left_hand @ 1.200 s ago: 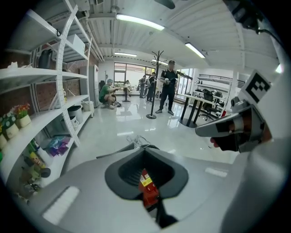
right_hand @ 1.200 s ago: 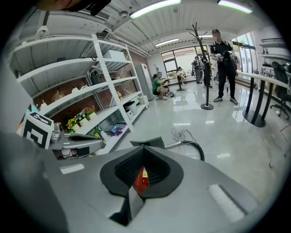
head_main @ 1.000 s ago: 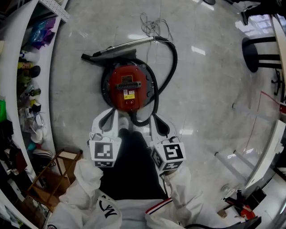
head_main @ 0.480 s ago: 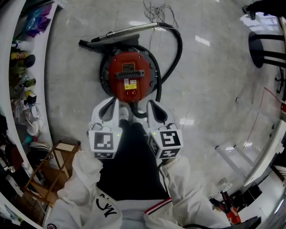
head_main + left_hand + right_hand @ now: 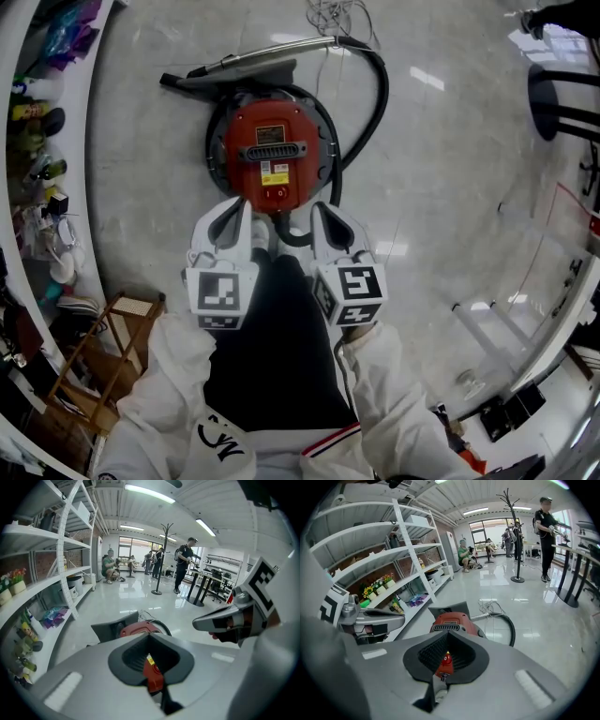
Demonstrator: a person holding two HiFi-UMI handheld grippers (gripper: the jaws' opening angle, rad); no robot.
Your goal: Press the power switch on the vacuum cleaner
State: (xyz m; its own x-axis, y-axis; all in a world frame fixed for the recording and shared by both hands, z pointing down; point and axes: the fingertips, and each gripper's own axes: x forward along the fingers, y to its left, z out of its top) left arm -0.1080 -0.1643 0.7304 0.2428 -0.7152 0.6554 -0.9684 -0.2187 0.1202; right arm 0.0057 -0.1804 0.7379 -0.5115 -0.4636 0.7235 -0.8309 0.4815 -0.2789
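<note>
The vacuum cleaner (image 5: 272, 155), a round red canister, sits on the floor (image 5: 450, 187), nearer the shelving (image 5: 37, 141) along the floor's left edge. Its top faces up, so the power switch (image 5: 273, 194) by the near rim can be reached from above. The hose (image 5: 378, 89) loops round its right side to the wand (image 5: 253, 58) lying beyond it. The left gripper (image 5: 241, 210) and right gripper (image 5: 320, 213) hover at the near rim, flanking the switch. Each has its jaws closed tip to tip on nothing, probably so a blunt tip can do the pressing.
</note>
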